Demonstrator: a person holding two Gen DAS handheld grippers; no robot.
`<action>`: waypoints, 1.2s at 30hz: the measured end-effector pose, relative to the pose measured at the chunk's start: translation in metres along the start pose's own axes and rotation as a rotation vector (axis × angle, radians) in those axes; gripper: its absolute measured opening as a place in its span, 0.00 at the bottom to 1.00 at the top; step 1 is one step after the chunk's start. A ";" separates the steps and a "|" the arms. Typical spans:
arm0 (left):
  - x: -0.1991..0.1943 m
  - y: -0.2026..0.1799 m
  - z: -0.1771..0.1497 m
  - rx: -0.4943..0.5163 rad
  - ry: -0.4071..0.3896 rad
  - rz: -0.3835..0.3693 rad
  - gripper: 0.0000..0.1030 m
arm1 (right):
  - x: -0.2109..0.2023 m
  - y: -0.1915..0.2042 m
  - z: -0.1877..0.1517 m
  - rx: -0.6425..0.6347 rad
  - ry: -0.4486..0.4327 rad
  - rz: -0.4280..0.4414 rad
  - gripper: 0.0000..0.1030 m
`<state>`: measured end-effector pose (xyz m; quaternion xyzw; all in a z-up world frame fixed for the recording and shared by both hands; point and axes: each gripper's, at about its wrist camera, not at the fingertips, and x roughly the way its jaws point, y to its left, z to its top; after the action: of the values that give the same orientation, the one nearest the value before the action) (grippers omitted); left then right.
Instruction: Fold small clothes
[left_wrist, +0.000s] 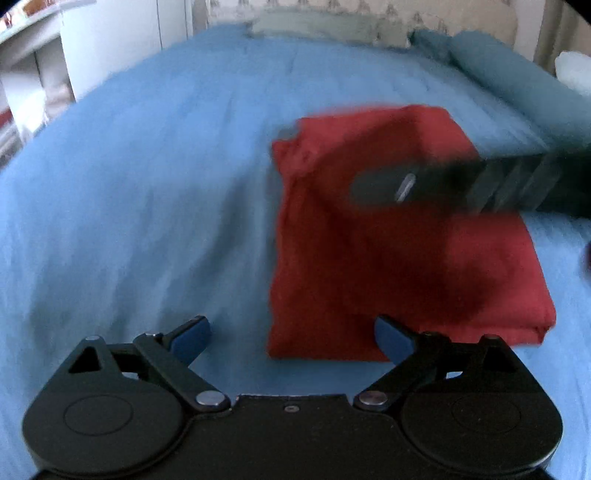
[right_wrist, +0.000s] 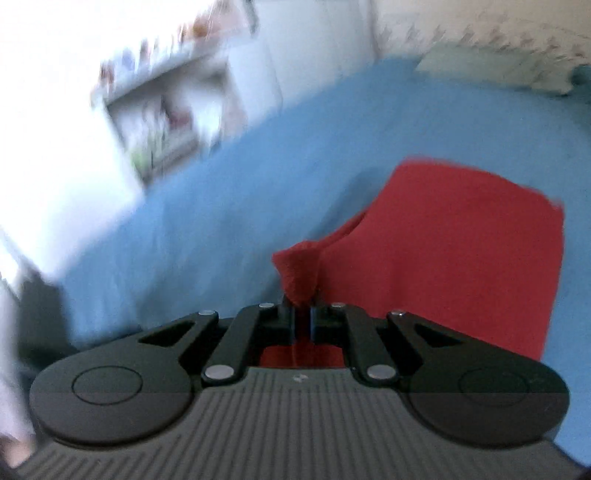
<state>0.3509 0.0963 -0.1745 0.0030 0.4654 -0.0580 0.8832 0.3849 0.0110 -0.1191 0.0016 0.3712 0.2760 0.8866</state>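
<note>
Right now the red garment (left_wrist: 399, 236) lies on the blue bedspread (left_wrist: 147, 184), already doubled into a rough rectangle, off toward the right of the bed and short of the pillows (left_wrist: 491, 70). The right gripper (right_wrist: 303, 317) has its 2 fingers pinched together on a bunched corner of the cloth, which puckers up out of the jaws. The left gripper (left_wrist: 291, 338) hovers at the near edge of the garment with its blue fingertips (left_wrist: 391, 336) spread wide and nothing between them.

Both views are smeared, so things look to be in motion. My guess is the step in hand is 1 more fold. To do it well, I'd carry that pinched corner low and straight across, keeping the cloth taut so the layers underneath don't drag. The free gripper could press down on the near edge to anchor it. Let go only once the edges line up, or the corner will likely spring into a lump.
</note>
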 end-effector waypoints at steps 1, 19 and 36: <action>0.001 0.004 0.001 0.005 0.010 -0.020 0.95 | 0.016 0.003 -0.008 -0.014 0.034 -0.007 0.21; -0.027 0.068 -0.006 -0.161 0.009 -0.223 0.97 | -0.075 -0.024 -0.062 0.076 -0.174 -0.219 0.83; 0.002 0.057 0.020 -0.281 -0.086 -0.257 0.84 | -0.030 -0.014 -0.132 -0.120 -0.082 -0.503 0.63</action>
<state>0.3745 0.1518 -0.1673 -0.1825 0.4271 -0.1049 0.8794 0.2873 -0.0422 -0.1978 -0.1320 0.3067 0.0682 0.9401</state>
